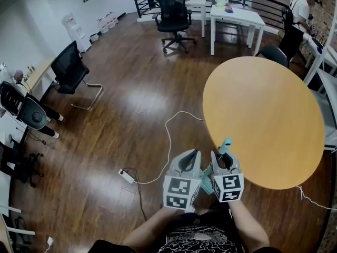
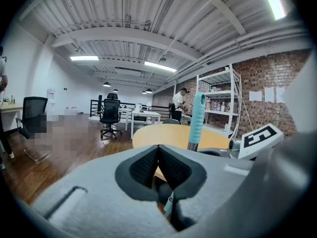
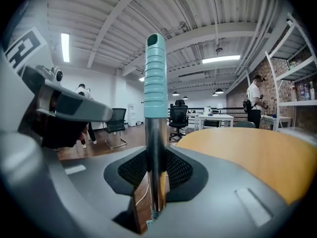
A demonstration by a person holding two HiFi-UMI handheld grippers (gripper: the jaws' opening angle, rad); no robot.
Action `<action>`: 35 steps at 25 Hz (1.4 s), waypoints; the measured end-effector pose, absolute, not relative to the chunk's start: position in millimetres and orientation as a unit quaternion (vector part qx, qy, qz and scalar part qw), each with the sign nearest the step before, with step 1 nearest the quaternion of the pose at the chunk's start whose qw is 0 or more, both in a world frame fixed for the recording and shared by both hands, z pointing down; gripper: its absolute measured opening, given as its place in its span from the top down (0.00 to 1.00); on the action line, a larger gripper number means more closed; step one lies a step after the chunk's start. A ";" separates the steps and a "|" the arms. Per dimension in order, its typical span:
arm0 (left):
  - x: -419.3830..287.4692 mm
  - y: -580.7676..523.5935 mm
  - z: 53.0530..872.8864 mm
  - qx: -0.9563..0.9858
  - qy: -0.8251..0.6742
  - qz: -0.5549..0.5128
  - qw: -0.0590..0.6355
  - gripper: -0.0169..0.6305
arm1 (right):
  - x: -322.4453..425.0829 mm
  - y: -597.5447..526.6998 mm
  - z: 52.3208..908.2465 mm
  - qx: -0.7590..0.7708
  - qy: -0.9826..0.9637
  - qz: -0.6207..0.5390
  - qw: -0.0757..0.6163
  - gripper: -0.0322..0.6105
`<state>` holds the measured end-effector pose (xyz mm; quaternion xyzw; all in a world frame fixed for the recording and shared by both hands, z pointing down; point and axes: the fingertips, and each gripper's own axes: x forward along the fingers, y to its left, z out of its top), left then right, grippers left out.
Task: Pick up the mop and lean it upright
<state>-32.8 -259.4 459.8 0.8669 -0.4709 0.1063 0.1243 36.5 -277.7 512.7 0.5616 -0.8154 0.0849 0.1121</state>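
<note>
The mop is off the floor. The right gripper's fingers clamp its metal shaft upright beside the round table. The left gripper's fingers are closed and empty. Leaning the mop against something is yet to do.

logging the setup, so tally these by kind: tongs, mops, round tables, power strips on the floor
tongs: 2 (left tongs, right tongs)
mop: 1
round table: 1
power strip: 1
total: 5
</note>
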 end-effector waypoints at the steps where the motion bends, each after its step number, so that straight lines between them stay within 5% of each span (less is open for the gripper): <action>1: -31.5 -259.7 460.5 0.867 -0.470 0.107 0.125 0.97 | 38.0 -277.9 514.6 0.563 -0.814 0.086 0.113 0.81; 35: -1.1 -261.3 461.9 0.878 -0.447 0.112 0.126 0.97 | 99.0 -294.7 527.4 0.603 -0.778 0.130 0.120 0.73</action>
